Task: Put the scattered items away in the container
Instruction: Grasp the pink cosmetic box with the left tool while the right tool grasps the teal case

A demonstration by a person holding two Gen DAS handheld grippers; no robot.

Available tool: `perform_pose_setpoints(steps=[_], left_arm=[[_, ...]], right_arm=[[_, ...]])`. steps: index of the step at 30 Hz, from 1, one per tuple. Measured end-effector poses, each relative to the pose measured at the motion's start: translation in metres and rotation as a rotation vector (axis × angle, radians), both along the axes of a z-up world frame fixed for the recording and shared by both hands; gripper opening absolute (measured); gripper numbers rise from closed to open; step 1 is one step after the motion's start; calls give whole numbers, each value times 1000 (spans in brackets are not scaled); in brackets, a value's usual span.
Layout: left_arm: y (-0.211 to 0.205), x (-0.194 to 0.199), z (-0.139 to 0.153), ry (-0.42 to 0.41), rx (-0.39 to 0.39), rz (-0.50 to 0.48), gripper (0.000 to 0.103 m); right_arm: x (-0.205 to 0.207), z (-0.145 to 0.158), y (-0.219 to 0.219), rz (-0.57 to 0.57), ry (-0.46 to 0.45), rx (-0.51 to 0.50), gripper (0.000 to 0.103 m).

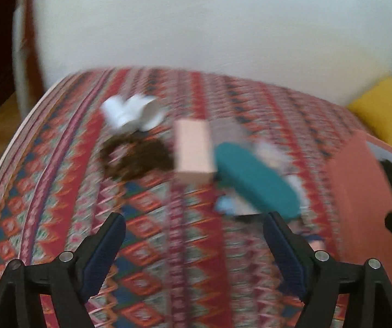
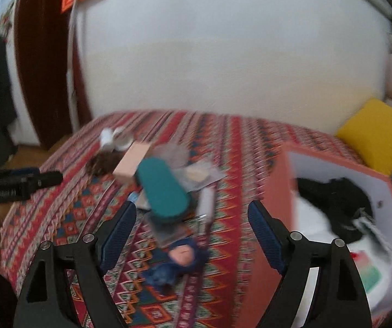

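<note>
Right gripper (image 2: pixel 191 213): held wide apart, empty — hung over a blue doll (image 2: pixel 176 262) on the patterned cloth (image 2: pixel 81 218).
Left gripper (image 1: pixel 194 225): spread, nothing clasped.
Scattered items: teal case (image 2: pixel 163 191) lain against a pink box (image 2: pixel 131 164); white cups (image 1: pixel 133 112) and a brown clump (image 1: pixel 138 161) found further back.
Container (image 2: pixel 275 191): orange box set right of the items — black cloth (image 2: pixel 335 199) seen inside.
</note>
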State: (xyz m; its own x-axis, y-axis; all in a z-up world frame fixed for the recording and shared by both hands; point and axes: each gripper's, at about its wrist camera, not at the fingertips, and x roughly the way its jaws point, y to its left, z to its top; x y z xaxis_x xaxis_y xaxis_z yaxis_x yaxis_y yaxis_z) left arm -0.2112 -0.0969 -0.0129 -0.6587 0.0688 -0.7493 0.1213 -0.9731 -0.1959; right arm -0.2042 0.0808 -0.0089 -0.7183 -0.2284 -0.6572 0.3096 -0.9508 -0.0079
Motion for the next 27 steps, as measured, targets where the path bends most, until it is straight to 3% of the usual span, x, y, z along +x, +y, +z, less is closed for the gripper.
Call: perform_pose_setpoints(steps=[7,15,23,25,27], left_arm=[[0,-34,-31,-63,-16,-11,86],[21,-115,-51,-99,-59,-52,86],[11,-184,-82,-153,-58,-34,86],[9,-196,-88,-157,-50,-34,86],[9,-207,-93,-159,-50,-40,86]], right_arm=[[-45,-44,-25,29,-70,16,86],[-99,-73,-39,56,-131,-36,86],[-140,-117,-57,82,-216,36,86],[-147,-129,-59,84,-247,55,85],[-151,-130,-54,77,-262,9,79]])
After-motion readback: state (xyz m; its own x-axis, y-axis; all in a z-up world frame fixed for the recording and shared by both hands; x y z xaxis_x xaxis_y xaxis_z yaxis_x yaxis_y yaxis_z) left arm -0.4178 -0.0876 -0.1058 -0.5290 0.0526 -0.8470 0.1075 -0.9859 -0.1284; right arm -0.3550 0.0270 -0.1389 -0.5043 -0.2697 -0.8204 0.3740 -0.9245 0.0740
